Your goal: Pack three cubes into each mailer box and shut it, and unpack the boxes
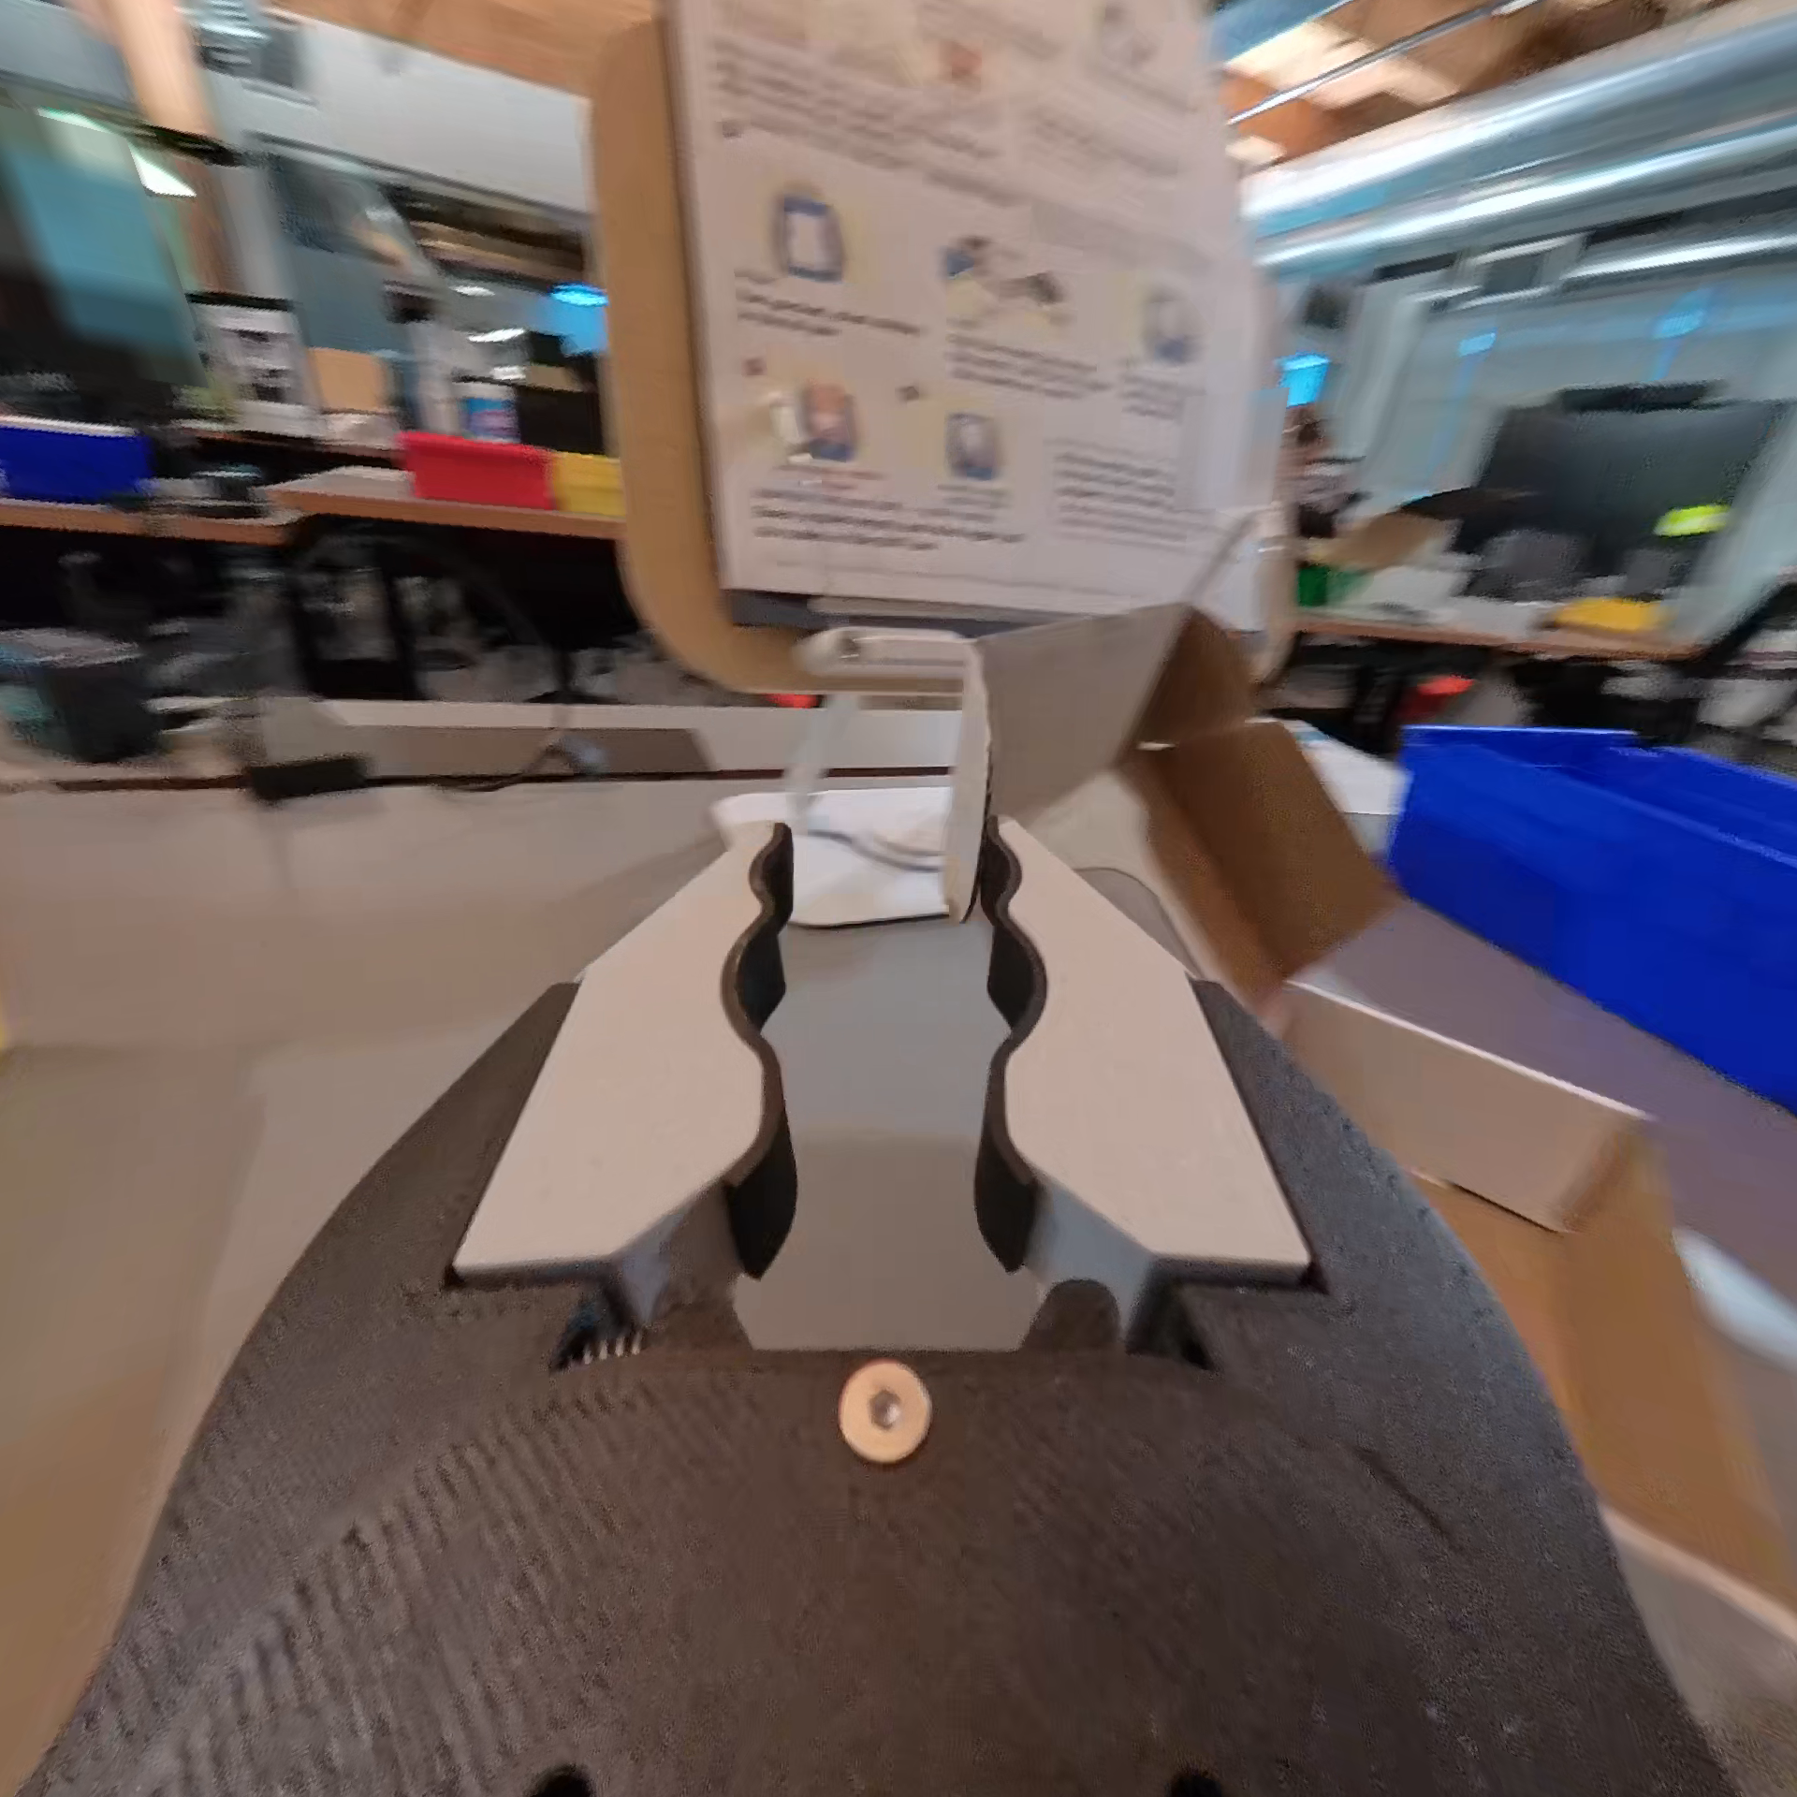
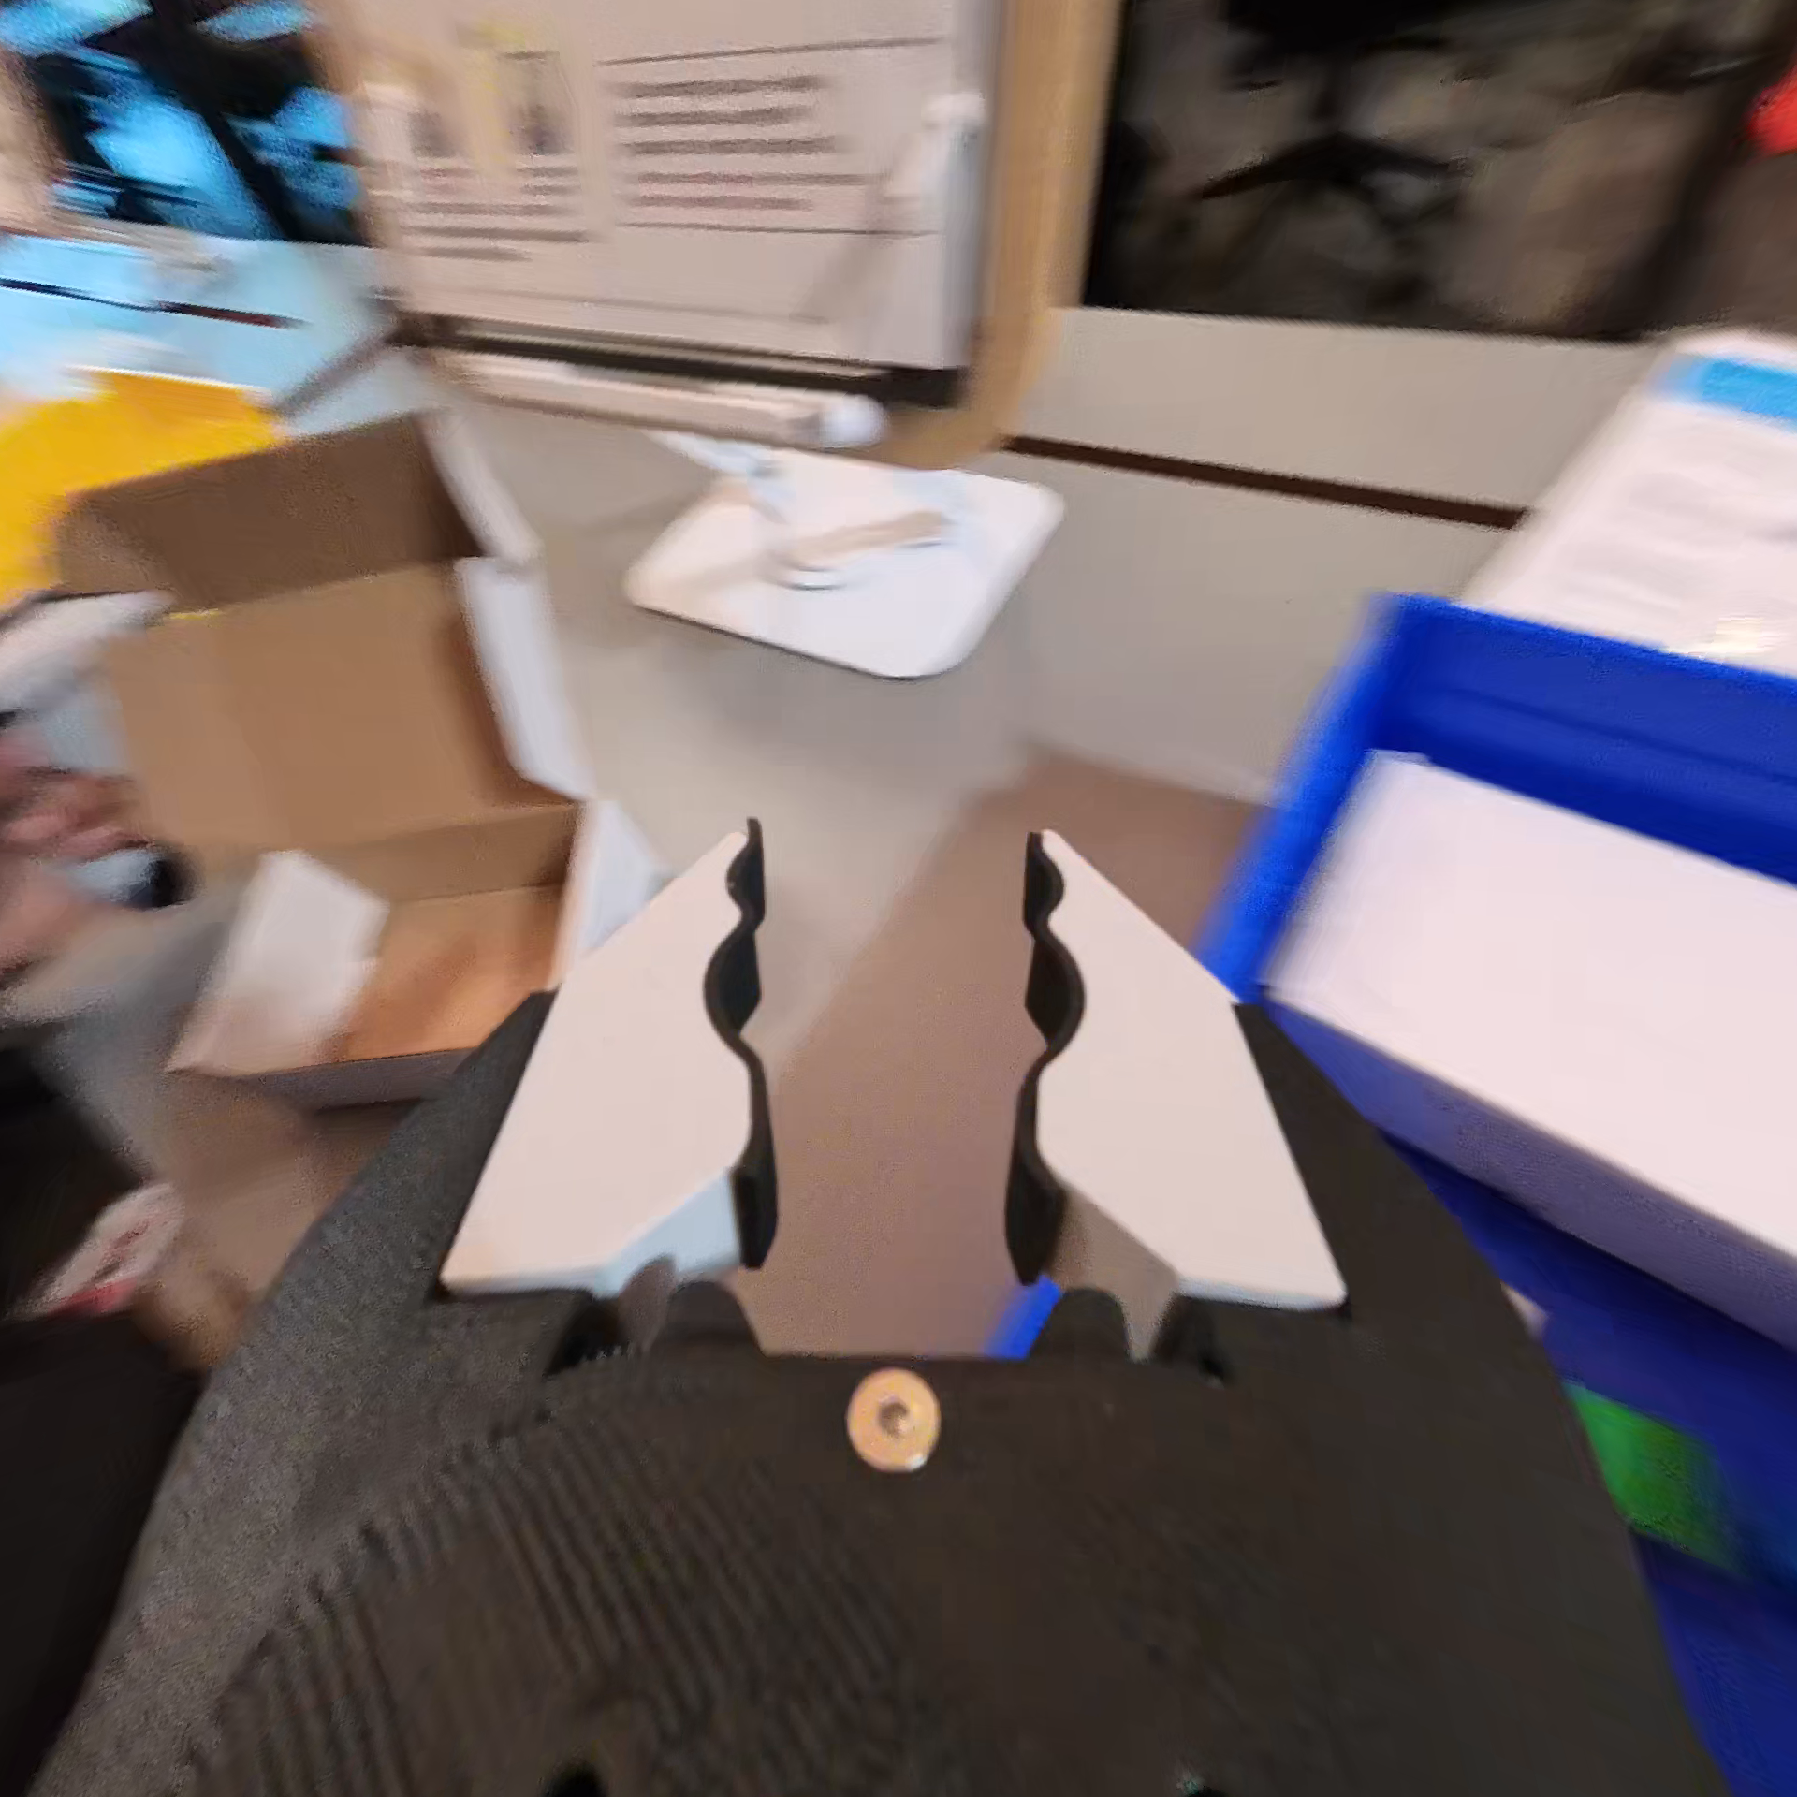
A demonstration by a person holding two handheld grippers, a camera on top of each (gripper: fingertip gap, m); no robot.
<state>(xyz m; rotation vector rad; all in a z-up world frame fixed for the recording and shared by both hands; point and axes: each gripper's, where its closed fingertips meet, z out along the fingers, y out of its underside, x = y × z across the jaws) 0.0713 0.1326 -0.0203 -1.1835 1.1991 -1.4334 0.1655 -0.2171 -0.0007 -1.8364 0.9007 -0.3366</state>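
An open mailer box (image 1: 1459, 1118), white outside and brown inside, lies on the grey table at the right of the left wrist view. Its lid (image 1: 1254, 856) stands raised. A thin white lid flap (image 1: 968, 807) hangs between the fingertips of my left gripper (image 1: 885, 846), against the right finger. The jaws stand apart with a wide gap. In the right wrist view the same open box (image 2: 321, 729) is at the left, and I see no cubes in it. My right gripper (image 2: 890, 846) is open and empty above the table. Both views are blurred.
A blue bin (image 2: 1459, 681) at the right holds a closed white mailer box (image 2: 1556, 972) and a green patch (image 2: 1653, 1488). The bin also shows in the left wrist view (image 1: 1604, 875). A board with a sheet (image 1: 963, 340) stands on a white base (image 2: 856, 574) behind.
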